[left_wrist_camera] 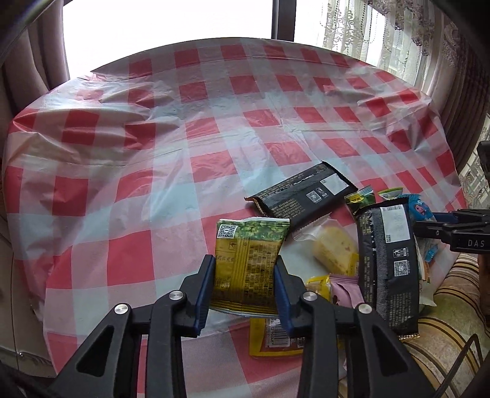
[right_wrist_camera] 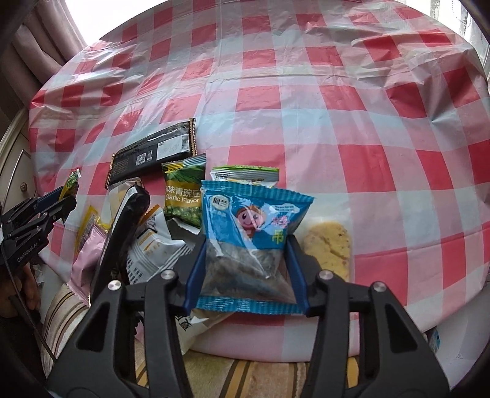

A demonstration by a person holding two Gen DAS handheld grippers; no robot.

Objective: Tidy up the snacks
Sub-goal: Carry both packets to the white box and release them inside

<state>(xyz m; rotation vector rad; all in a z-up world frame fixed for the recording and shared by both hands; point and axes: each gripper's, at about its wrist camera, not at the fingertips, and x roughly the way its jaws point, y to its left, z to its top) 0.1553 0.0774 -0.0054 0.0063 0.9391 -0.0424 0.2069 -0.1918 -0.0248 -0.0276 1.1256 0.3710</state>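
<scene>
My left gripper is shut on a yellow-green snack packet, held above the table's near edge; the same packet shows at the left of the right wrist view. My right gripper is shut on a blue snack packet with a cartoon face, held over the pile. The right gripper also shows at the right edge of the left wrist view. The pile holds two black bars, a green garlic pea packet, a pink packet and a clear-wrapped yellow cake.
A round table with a red-and-white checked plastic cloth fills both views. A striped cushion lies below the near edge. Curtains and a bright window stand behind the table.
</scene>
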